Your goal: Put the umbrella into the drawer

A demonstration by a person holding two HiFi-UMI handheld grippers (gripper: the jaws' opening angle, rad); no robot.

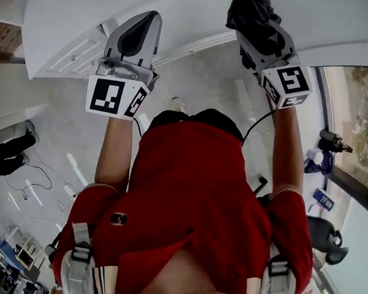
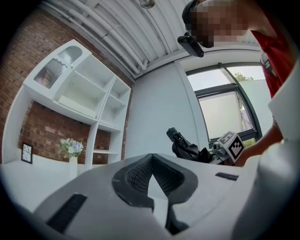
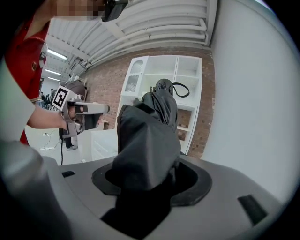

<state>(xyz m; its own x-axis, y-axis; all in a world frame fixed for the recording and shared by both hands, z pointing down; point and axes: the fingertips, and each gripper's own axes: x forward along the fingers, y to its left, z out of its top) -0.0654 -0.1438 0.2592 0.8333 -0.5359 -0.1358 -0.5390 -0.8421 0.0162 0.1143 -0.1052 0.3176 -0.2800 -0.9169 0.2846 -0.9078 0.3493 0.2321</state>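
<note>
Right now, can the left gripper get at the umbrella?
Probably yes. The umbrella sticks out past the right gripper clamping it, with only open air between it and the left gripper. The left jaws are together, so they'd need to open first.

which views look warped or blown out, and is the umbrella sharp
All three views bow like fisheye; left gripper view: dark-framed window washes out pale, white shelf unit bends; right gripper view: folded black fabric umbrella looks dark and soft up close.
</note>
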